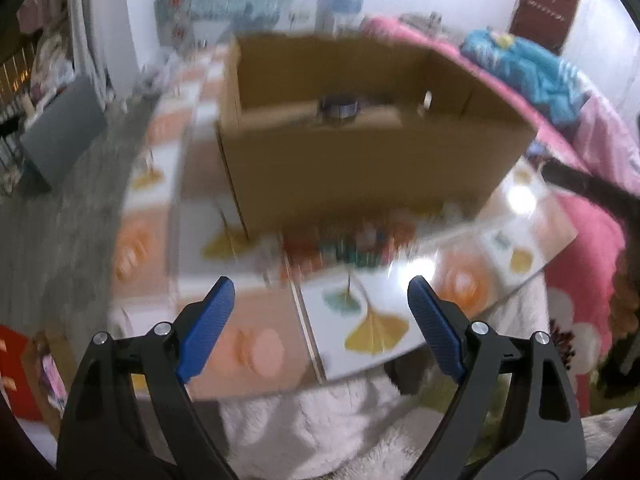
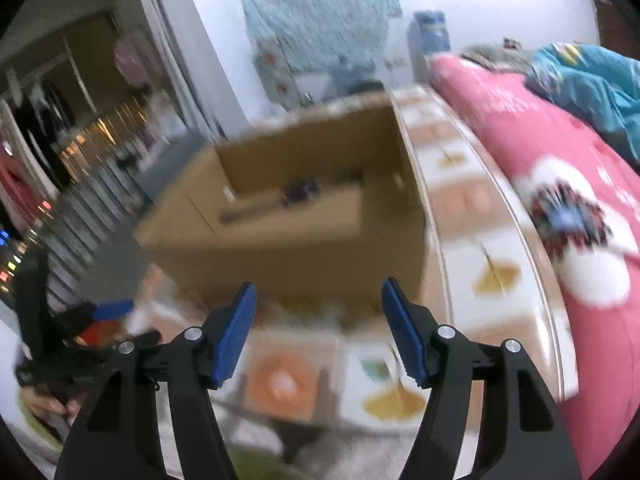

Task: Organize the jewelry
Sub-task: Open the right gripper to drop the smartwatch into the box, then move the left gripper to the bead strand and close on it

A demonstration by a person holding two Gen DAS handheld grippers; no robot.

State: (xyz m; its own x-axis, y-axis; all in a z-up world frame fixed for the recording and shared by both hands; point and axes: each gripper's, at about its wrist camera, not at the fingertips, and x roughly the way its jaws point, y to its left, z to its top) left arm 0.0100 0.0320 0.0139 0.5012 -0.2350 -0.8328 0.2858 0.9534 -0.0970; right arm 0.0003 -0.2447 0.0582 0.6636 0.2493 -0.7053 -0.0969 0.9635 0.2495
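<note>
While blurred, colourful jewelry heaped before cardboard box, left tool and right tool gaping, empty.

Black tongs with ribbed blue pads and silver screws.
</note>
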